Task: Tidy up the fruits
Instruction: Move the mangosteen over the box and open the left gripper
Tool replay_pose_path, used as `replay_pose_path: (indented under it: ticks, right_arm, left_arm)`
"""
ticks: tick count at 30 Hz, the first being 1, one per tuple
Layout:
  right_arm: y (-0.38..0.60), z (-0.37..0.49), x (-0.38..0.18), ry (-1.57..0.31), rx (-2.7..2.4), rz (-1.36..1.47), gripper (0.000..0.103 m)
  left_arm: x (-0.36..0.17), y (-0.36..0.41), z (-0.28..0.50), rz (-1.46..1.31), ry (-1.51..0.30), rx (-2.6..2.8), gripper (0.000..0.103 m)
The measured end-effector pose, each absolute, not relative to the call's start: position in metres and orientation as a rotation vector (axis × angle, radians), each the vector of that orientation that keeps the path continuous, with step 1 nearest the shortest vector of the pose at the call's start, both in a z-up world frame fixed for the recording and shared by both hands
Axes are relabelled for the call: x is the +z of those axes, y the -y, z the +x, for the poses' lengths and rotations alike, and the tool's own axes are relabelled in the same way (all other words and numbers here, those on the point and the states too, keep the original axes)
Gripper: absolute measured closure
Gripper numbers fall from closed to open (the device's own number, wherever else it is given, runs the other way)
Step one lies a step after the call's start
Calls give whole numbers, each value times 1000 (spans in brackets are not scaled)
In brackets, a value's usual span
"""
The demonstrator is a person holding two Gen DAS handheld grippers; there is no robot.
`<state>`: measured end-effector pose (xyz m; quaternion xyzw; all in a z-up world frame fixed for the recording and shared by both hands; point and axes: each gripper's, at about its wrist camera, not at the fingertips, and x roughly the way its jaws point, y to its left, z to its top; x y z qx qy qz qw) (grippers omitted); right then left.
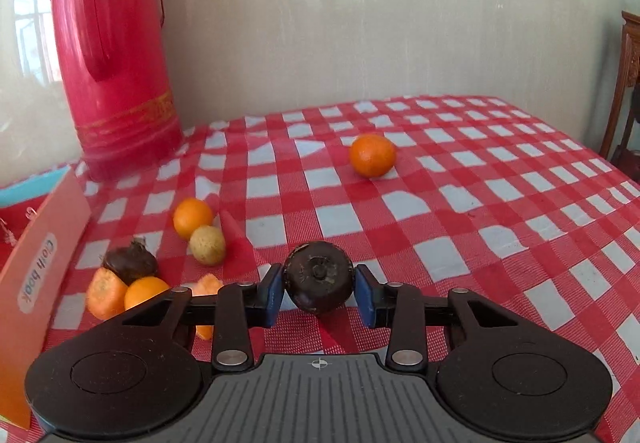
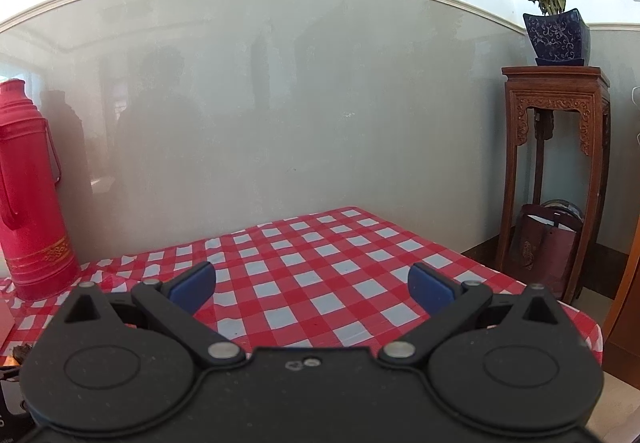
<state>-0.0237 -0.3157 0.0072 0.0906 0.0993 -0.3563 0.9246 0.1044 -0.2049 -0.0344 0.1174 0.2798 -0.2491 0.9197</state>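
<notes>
Table (image 1: 500,179): covered by a red-and-white checked cloth, woven texture, lightly wrinkled near the far edge. The wall runs directly behind that far edge.

Flask (image 1: 116,55): tall, red, glossy, cylindrical, with side handle and gold band. It stands upright at the far left corner of the table.

Card (image 1: 36,275): flat orange sheet, printed label, leaning at the left edge.

Fruits, loose on the cloth. One orange (image 1: 373,155) lies alone toward the far edge, well apart from the rest. A group lies near the left edge: a second orange (image 1: 192,217) touching a pale round fruit (image 1: 207,245), then a dark tufted fruit (image 1: 130,263) beside cut orange pieces (image 1: 105,293).

Left gripper (image 1: 319,289): blue pads pressed on either side of a dark fruit (image 1: 318,277), pinching it across its widest part, near the near edge. The fruit is round, dull, rough-skinned, with a central stub facing the camera. Judged firm-shelled, light and not slippery; a hold across the middle suits it, with moderate squeeze to avoid cracking the rind.

Right gripper (image 2: 312,285): jaws spread wide, nothing between them, over bare cloth near the right edge.
</notes>
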Motion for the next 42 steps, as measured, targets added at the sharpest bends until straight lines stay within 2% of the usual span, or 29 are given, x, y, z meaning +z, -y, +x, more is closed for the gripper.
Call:
replay_pose_path:
  ticks: [5, 14, 24, 33, 42]
  right_arm:
    - [313, -23, 8, -200, -723, 185, 6]
    - [300, -17, 9, -198, -718, 154, 6]
    - [270, 4, 7, -224, -642, 114, 6]
    - [234, 34, 2, -288, -470, 86, 6]
    - [209, 55, -6, -355, -342, 72, 6]
  left_arm:
    - [-18, 195, 96, 265, -485, -460, 65]
    - [9, 139, 108, 215, -431, -286, 65]
    - [8, 62, 138, 158, -474, -13, 65]
    - [-5, 2, 166, 116, -583, 200, 65]
    - [-13, -27, 175, 87, -640, 281, 64]
